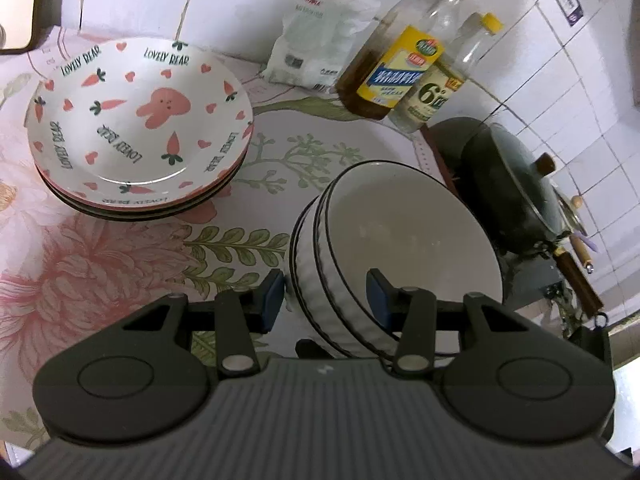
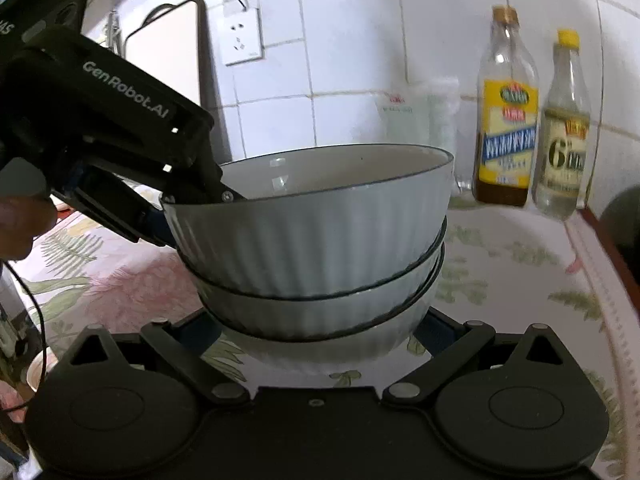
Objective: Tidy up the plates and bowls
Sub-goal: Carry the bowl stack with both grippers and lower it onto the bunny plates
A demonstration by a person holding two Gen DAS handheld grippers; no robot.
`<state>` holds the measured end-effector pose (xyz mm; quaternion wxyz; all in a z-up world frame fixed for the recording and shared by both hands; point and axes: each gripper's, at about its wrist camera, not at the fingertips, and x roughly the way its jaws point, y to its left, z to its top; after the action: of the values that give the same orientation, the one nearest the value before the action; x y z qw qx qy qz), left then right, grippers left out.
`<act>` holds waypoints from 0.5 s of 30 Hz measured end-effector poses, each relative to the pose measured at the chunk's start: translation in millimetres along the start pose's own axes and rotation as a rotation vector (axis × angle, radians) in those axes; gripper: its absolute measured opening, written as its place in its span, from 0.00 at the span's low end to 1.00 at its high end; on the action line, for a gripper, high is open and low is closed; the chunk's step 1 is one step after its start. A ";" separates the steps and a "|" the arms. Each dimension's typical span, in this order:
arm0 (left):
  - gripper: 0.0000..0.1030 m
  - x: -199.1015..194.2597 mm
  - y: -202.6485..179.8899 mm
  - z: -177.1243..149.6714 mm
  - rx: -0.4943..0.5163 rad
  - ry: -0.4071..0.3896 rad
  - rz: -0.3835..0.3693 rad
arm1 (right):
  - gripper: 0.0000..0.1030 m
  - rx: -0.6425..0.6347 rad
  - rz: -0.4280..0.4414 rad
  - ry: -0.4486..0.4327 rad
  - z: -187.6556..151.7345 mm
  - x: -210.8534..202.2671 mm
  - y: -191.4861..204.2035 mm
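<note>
While the left gripper (image 1: 326,296) clamps their rim, three nested white ribbed bowls (image 2: 316,240) with dark rims sit tilted over the floral cloth (image 1: 100,264); the right gripper (image 2: 316,334) holds the lowest bowl's base.

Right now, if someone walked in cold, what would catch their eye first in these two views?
The stack of ribbed white bowls fills the middle, with the left gripper clamped over its top rim and the right gripper straddling its base. Left of it on the floral tablecloth sits a stack of Lovely Bear carrot-print plates. Two condiment bottles stand against the tiled wall.
</note>
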<state>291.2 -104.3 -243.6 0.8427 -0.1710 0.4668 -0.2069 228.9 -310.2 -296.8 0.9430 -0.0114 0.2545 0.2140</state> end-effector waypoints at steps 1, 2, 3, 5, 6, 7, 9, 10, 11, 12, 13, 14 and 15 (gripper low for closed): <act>0.42 -5.7 -0.9 0.5 -0.001 -0.002 -0.004 | 0.99 -0.012 0.000 -0.002 4.9 -3.9 2.7; 0.42 -11.0 -1.3 1.5 -0.005 -0.005 -0.007 | 0.99 -0.023 0.003 -0.003 9.6 -7.0 5.2; 0.42 -17.4 -1.5 2.7 -0.010 -0.010 -0.009 | 0.99 -0.033 0.006 -0.005 14.0 -9.4 7.6; 0.42 -28.3 -1.6 5.3 -0.016 -0.024 -0.006 | 0.99 -0.053 0.014 -0.011 23.9 -12.3 12.8; 0.42 -34.2 -1.0 6.9 -0.021 -0.033 -0.003 | 0.99 -0.063 0.019 -0.014 28.9 -12.7 15.2; 0.42 -41.0 -0.2 9.2 -0.027 -0.045 0.002 | 0.99 -0.072 0.026 -0.016 34.6 -12.2 17.7; 0.42 -52.2 2.1 14.9 -0.039 -0.063 0.016 | 0.99 -0.088 0.045 -0.022 46.5 -8.3 21.9; 0.42 -56.5 3.8 17.8 -0.046 -0.071 0.023 | 0.99 -0.100 0.057 -0.028 52.5 -6.3 25.2; 0.42 -61.1 6.3 21.2 -0.052 -0.079 0.031 | 0.99 -0.112 0.065 -0.034 57.2 -4.1 28.2; 0.42 -65.7 8.9 24.9 -0.059 -0.088 0.042 | 0.99 -0.123 0.074 -0.038 61.3 -1.7 31.2; 0.42 -69.4 11.7 28.7 -0.064 -0.096 0.052 | 0.99 -0.133 0.084 -0.042 67.2 2.8 34.3; 0.42 -72.2 14.3 32.0 -0.067 -0.103 0.060 | 0.99 -0.140 0.093 -0.046 71.1 6.5 35.9; 0.42 -75.2 17.8 36.3 -0.073 -0.110 0.072 | 0.99 -0.144 0.103 -0.049 75.7 11.7 37.2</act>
<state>289.7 -47.4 -180.0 0.8671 -0.1960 0.4329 -0.1497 258.7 -261.9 -233.4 0.9334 -0.0609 0.2158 0.2803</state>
